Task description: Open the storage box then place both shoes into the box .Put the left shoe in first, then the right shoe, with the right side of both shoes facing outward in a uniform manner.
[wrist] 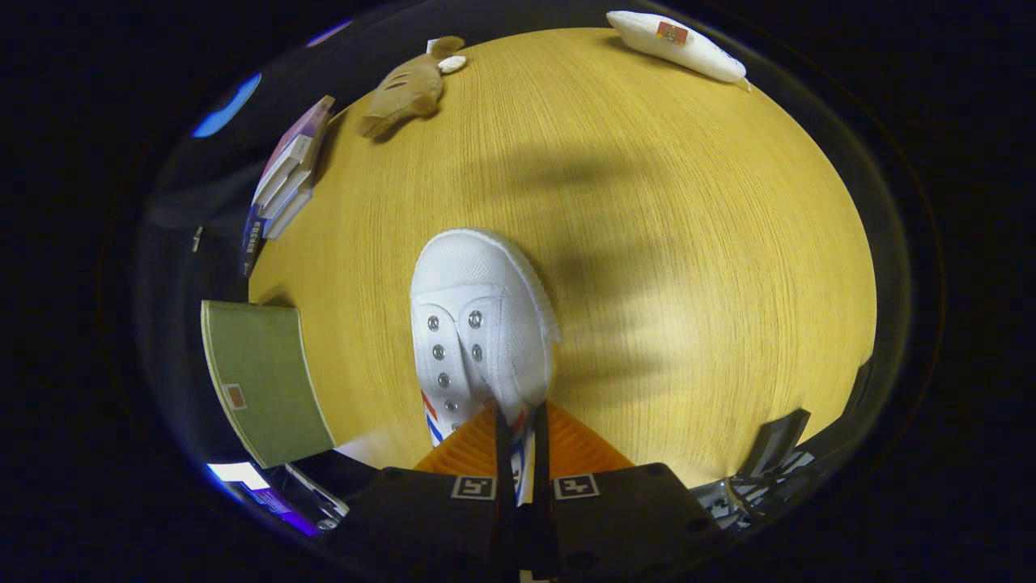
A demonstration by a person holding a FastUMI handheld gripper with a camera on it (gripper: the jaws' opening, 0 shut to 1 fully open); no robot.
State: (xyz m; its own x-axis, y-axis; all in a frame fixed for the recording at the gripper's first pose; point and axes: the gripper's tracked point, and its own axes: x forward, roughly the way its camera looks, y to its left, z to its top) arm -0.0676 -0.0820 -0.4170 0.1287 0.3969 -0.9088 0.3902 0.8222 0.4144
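Round yellow wood-grain table (688,243) inside a dark booth. The claw (519,437) pinches a white canvas lace-less shoe (477,324) by its collar.

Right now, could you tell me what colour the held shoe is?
White shoe, red and blue stripes on its side, pinched by the gripper; gripper view.

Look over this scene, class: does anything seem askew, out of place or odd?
Nothing looks spilled or damaged. One oddity: the white shoe has empty eyelets, with no laces. The tool is shut on the shoe's side wall, toe pointing away over the table. The soft toy, books and green box lie near the table's edges.
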